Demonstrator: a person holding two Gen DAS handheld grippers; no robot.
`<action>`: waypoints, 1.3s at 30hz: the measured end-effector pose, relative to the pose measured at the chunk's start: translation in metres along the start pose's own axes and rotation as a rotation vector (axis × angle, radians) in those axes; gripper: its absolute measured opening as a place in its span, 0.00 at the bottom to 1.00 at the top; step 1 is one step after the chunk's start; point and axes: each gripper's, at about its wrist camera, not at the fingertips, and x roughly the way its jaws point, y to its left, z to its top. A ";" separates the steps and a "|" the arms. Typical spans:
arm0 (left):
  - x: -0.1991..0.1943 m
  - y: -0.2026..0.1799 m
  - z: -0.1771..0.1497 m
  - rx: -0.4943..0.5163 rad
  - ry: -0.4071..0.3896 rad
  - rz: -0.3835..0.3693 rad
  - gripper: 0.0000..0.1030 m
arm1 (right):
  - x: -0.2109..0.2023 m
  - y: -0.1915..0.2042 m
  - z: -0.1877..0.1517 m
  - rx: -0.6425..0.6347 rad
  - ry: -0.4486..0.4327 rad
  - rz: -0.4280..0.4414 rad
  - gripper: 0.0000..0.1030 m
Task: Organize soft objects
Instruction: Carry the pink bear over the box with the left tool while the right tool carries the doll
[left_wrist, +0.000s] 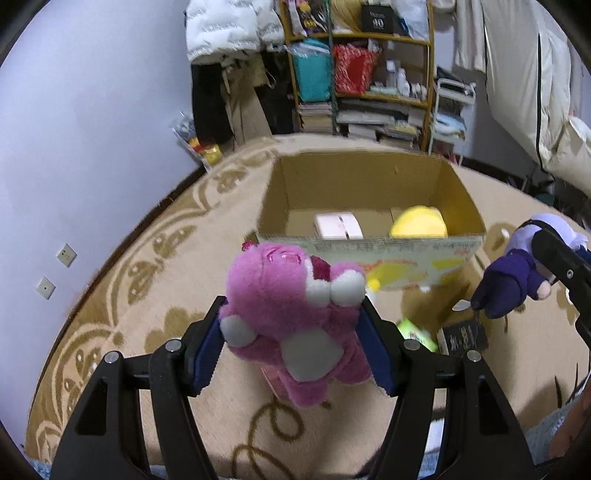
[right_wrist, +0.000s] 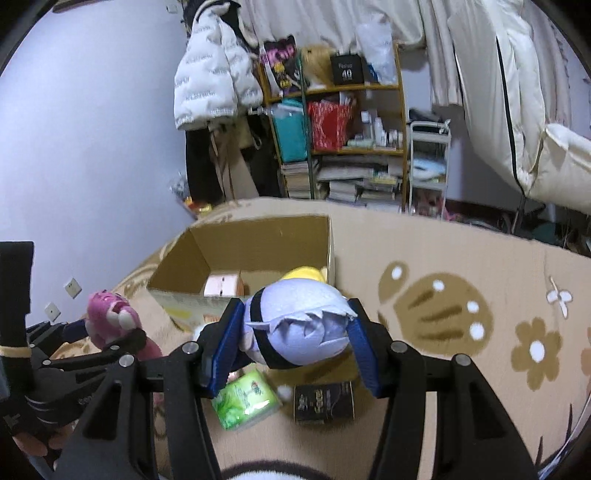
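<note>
At the center of the frame, my right gripper (right_wrist: 293, 341) clamps a pale lavender plush doll (right_wrist: 295, 328) between its blue pads (right_wrist: 223, 350), above a green tissue pack (right_wrist: 245, 400) and a dark packet (right_wrist: 324, 403) lying on the beige patterned rug (right_wrist: 461, 387). Just beyond the doll stands an open cardboard box (right_wrist: 251, 243) holding a pink item (right_wrist: 223, 285) and a yellow plush (right_wrist: 304, 274). At lower left, my left gripper (right_wrist: 103, 341) grips a pink plush bear (right_wrist: 112, 319).
</note>
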 end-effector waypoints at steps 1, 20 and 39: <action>-0.002 0.002 0.002 -0.003 -0.017 0.006 0.65 | -0.001 0.000 0.002 -0.006 -0.010 0.001 0.57; -0.029 0.014 0.047 -0.025 -0.260 0.017 0.65 | 0.004 0.008 0.041 -0.097 -0.206 0.014 0.57; -0.011 -0.004 0.079 0.046 -0.316 0.058 0.65 | 0.032 0.005 0.066 -0.113 -0.227 0.019 0.58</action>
